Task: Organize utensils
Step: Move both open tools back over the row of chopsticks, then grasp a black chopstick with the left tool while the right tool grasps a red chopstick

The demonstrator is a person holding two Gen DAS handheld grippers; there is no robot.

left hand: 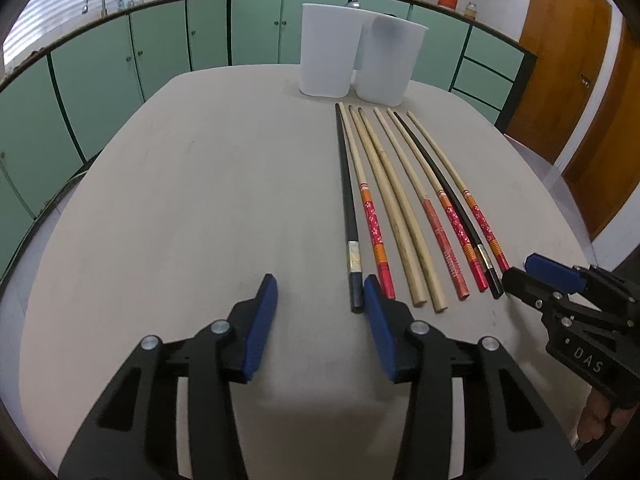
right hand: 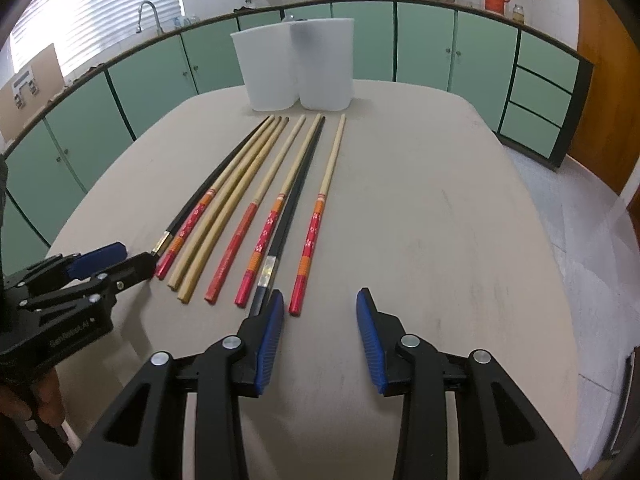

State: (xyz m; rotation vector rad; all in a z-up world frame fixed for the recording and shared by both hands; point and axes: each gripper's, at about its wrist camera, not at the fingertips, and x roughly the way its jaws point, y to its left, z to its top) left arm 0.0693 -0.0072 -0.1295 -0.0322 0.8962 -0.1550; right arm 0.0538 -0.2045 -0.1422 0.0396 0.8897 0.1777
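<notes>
Eight chopsticks lie side by side on a beige table, filling the centre-right of the left wrist view and the centre-left of the right wrist view. Their long axes run from the near edge of the table toward the far edge, fanning slightly; the thin tips point away, toward two white plastic containers standing upright and touching each other at the top centre of the frame. The thick, decorated ends lie nearest the cameras. Two sticks are black, two plain wood, four carry red and orange patterned handles.

The left gripper sits at the lower centre of its own view, fingers apart with only bare table between them; its right-hand blue pad is just beside the butt of the outermost black chopstick. The right gripper sits likewise at the lower centre of its view, fingers apart and holding nothing, its left pad close to the ends of the other black stick and a red-handled one
</notes>
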